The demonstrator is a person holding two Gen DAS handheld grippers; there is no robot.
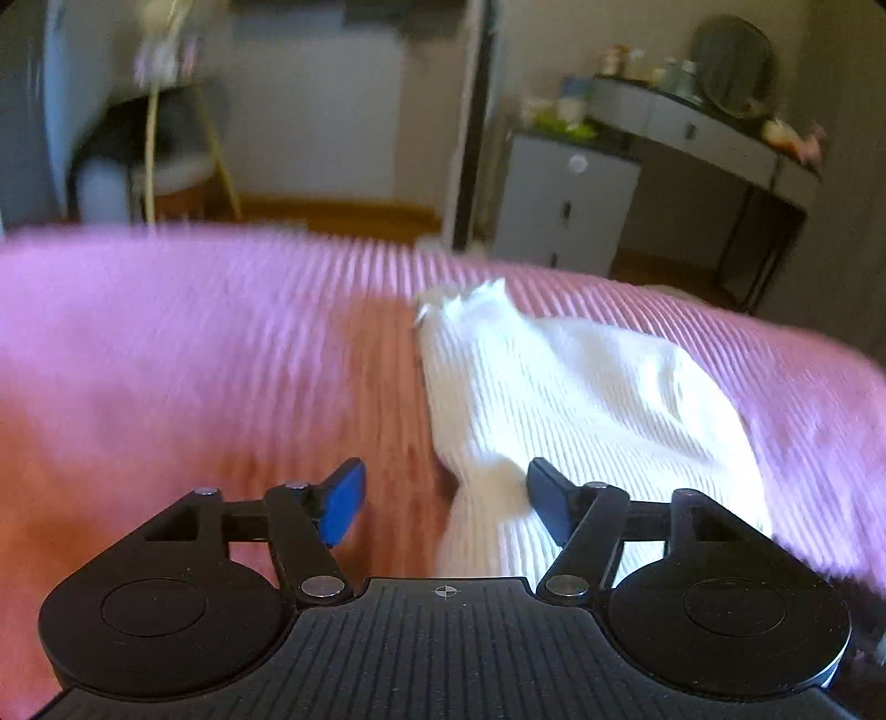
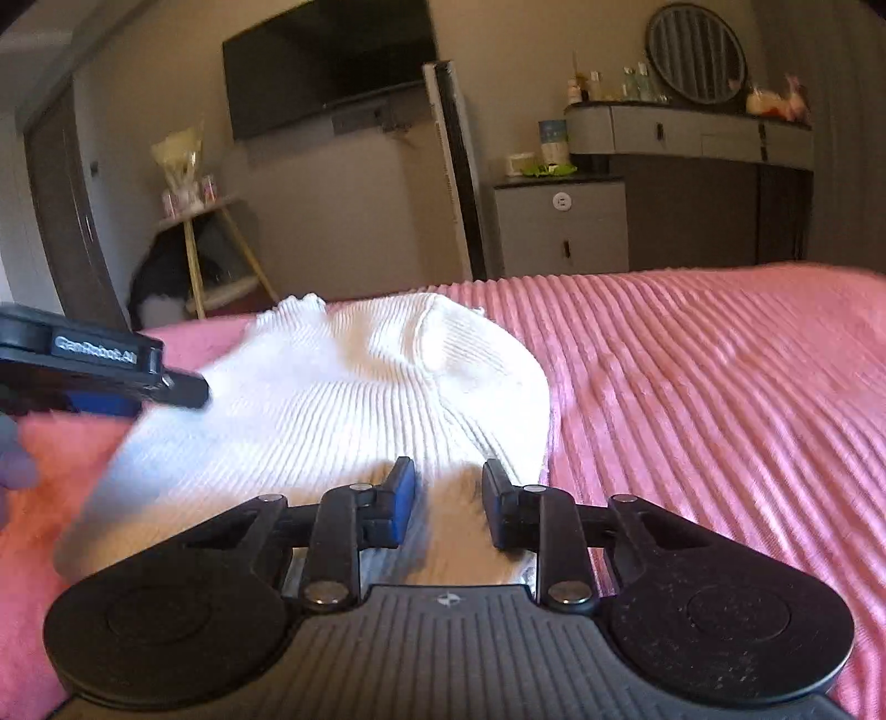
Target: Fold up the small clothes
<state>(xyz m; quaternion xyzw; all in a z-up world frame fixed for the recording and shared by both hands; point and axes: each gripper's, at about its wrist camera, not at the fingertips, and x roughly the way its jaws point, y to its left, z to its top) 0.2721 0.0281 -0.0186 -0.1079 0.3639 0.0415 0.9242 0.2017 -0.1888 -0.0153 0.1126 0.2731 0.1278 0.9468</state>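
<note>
Gripping white garment [image 2: 343,399] hem: right gripper [image 2: 448,509] | left gripper [image 1: 443,498] fingers wide, empty | pink bedspread [image 2: 720,387] bare rightward

A home bedroom: a bed [image 2: 720,387] with a pink ribbed cover, and beyond it a wall-mounted television [image 2: 332,66], a dressing table [image 2: 686,133] with a round mirror [image 2: 695,52], and a drawer cabinet [image 2: 559,227].

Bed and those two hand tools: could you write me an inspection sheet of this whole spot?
Surface: pink ribbed bedspread.
Job's things: white ribbed knit garment, rumpled on it.
Clutter: nothing seen on the bed.
Grippers: left hand-held gripper open over the garment's edge; right hand-held gripper part open, garment between its fingers, grip unclear.
Cables: nothing seen.
Surroundings: grey dressing table with round mirror, wall television, small wooden side table.
</note>
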